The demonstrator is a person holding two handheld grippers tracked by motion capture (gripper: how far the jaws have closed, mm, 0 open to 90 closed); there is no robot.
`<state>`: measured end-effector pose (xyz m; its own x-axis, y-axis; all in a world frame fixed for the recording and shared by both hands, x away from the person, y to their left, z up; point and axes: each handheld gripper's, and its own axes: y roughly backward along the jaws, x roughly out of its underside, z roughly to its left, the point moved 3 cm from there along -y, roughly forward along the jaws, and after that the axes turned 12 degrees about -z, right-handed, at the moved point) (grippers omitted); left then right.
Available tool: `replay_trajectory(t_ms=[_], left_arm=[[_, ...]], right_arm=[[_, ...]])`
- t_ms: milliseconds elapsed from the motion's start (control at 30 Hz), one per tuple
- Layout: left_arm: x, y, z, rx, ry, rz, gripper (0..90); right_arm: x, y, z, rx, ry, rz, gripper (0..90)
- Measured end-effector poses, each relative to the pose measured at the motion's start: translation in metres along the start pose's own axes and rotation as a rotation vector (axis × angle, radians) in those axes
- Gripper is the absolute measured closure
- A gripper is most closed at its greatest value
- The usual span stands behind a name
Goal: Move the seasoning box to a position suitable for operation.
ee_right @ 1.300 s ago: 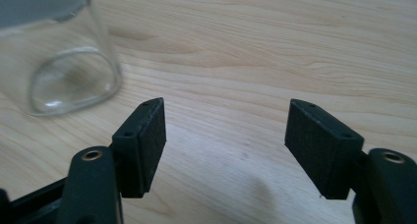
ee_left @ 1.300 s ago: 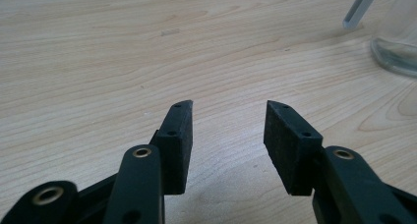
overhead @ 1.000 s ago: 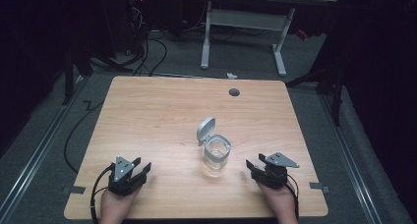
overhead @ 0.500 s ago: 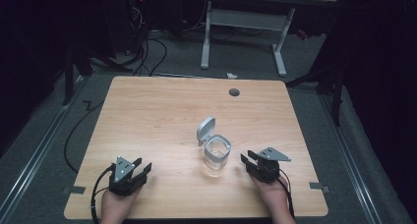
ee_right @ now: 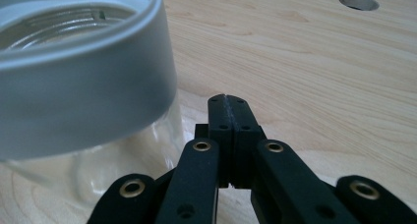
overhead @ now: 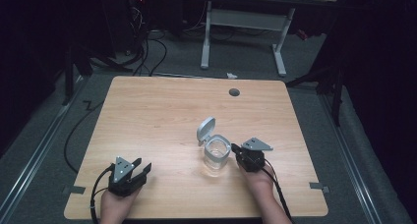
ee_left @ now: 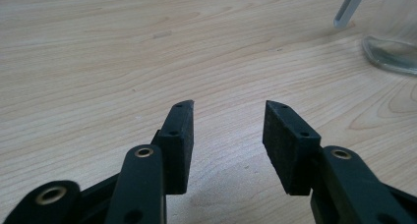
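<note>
Left gripper (overhead: 138, 169) low at near edge, jaws spread wide; right gripper (ee_right: 227, 102) pressed closed (pads touching), hand behind.

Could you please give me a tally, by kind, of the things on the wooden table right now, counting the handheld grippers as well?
Clear jar with a grey rim, its flip lid standing open: 1
Handheld grippers: 2, the left gripper open, the right gripper shut and empty beside the jar
Round hole in the table top: 1
Total: 4

A wooden tabletop (overhead: 147, 116) with a round hole (overhead: 234, 92) stood before a white-legged desk (overhead: 243, 22).
</note>
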<state>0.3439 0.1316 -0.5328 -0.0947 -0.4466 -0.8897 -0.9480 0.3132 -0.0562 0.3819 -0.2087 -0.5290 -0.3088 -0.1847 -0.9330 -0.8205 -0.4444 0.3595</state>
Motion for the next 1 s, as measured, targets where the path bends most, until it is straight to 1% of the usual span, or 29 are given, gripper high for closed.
replay_trajectory(t_ms=[267, 300, 600, 700, 733, 833, 900, 1000], left_arm=[[0.001, 0.000, -0.002, 0.004, 0.004, 0.005, 54.7], [0.002, 0.000, -0.002, 0.006, 0.002, 0.006, 54.9], [0.004, 0.000, -0.006, 0.019, 0.003, 0.014, 55.1], [0.004, 0.000, -0.007, 0.022, 0.008, 0.016, 55.1], [0.004, 0.000, -0.007, 0.022, 0.007, 0.018, 55.1], [0.004, 0.000, -0.008, 0.025, 0.012, 0.020, 55.1], [0.005, 0.000, -0.008, 0.027, 0.014, 0.018, 55.2], [0.005, 0.000, -0.009, 0.030, 0.009, 0.020, 55.4]], right_arm=[[-0.002, 0.000, 0.006, -0.019, 0.011, -0.004, 90.0], [-0.001, 0.002, 0.007, -0.019, 0.020, -0.006, 90.0], [0.005, 0.013, 0.015, -0.044, 0.007, -0.013, 90.0], [0.007, 0.017, 0.021, -0.056, 0.015, -0.018, 90.0], [0.007, 0.017, 0.021, -0.056, 0.015, -0.018, 90.0], [0.009, 0.021, 0.028, -0.071, 0.010, -0.020, 89.9], [0.010, 0.021, 0.030, -0.074, 0.010, -0.022, 89.9], [0.011, 0.024, 0.036, -0.090, 0.007, -0.024, 89.9]])
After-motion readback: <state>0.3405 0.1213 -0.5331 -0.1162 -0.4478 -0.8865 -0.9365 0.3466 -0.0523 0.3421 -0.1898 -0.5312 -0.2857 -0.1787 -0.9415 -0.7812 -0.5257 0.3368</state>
